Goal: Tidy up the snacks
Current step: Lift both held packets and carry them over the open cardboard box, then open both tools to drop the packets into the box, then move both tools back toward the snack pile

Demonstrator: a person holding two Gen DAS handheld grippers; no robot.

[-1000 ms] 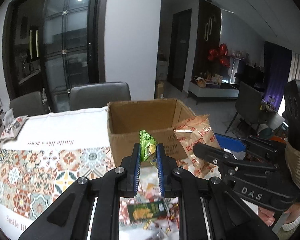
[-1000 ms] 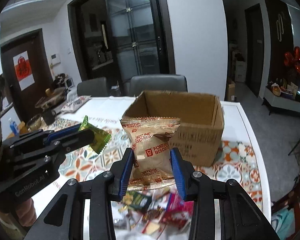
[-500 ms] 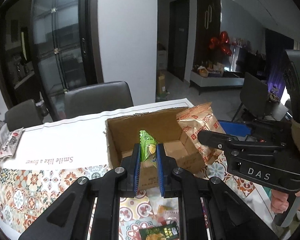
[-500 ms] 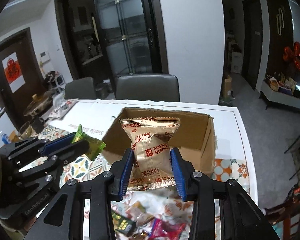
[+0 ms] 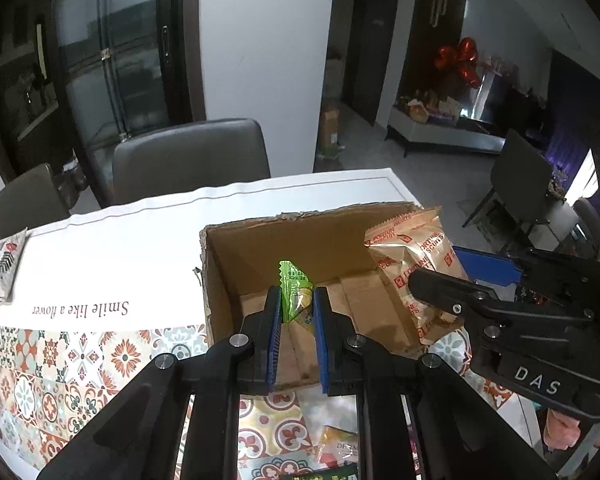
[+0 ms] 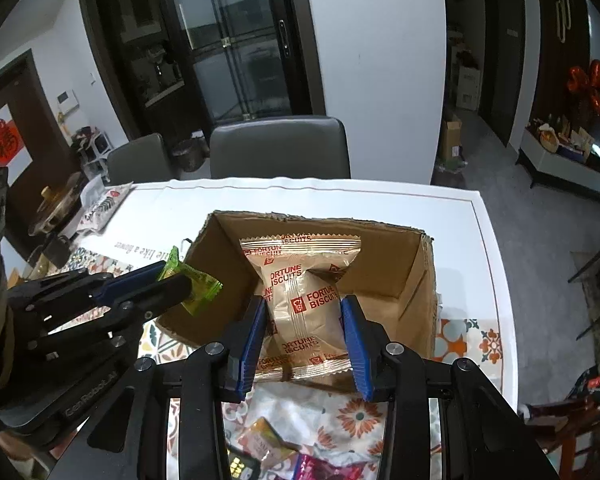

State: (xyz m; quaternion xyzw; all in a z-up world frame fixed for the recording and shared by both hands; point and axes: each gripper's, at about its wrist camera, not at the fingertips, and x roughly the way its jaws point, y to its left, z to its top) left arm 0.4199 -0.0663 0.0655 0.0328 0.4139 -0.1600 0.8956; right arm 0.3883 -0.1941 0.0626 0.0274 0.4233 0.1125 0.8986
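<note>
Blue-padded left gripper [image 5: 296, 312] pinches a green packet [image 5: 294, 292]; right gripper [image 6: 304, 320] clamps a "FORTUNE BISCUITS" pack [image 6: 300, 292]. Both hang over the open carton [image 6: 424, 272] on a cloth [image 5: 80, 308] reading "Smile like a flower".

Box [image 6: 416, 276]: matt brown cardboard, ragged rims. Biscuit pack [image 6: 304, 300]: glossy foil-like film. Green packet [image 5: 294, 294]: shiny plastic. Tablecloth [image 5: 80, 344]: smooth, printed. Chair [image 6: 280, 148]: smooth grey leather-like upholstery.
</note>
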